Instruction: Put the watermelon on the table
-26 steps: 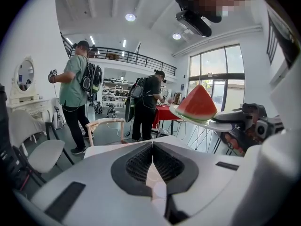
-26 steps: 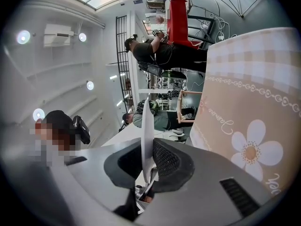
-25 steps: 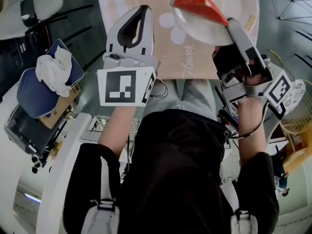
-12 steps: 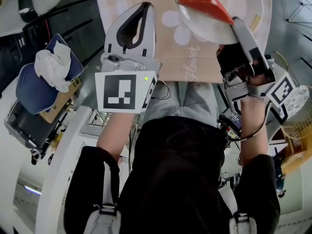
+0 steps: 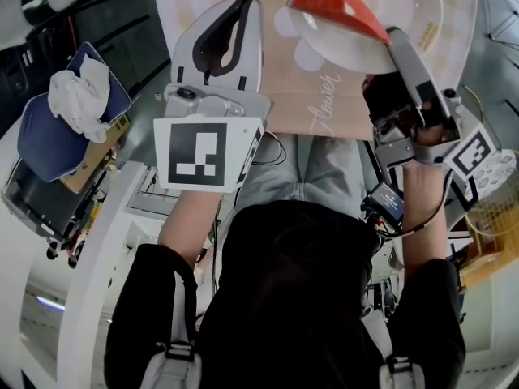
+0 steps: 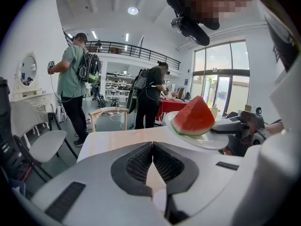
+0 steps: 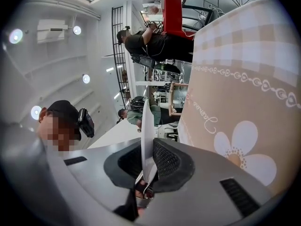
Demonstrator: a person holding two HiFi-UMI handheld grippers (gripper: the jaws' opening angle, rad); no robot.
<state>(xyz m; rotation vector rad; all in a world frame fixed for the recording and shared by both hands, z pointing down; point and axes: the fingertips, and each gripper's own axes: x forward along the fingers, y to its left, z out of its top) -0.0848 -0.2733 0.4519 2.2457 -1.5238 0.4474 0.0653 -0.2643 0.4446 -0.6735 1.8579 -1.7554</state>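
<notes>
Watermelon [image 5: 334, 5]: wedge on plate [image 5: 409, 10], 1 o'clock, apparently above cloth [image 5: 292, 87], not yet set down. Right gripper [image 5: 389, 37] clamps plate rim, likely to carry it level. Left gripper [image 5: 242, 2], 11 o'clock: jaws together, empty, standing clear.

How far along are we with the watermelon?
Done: the right gripper is shut on the rim of the plate, watermelon riding on it. In hand: the plate hangs over the patterned tablecloth, seemingly not down. Left: lower it, release. The left gripper is shut, empty.
</notes>
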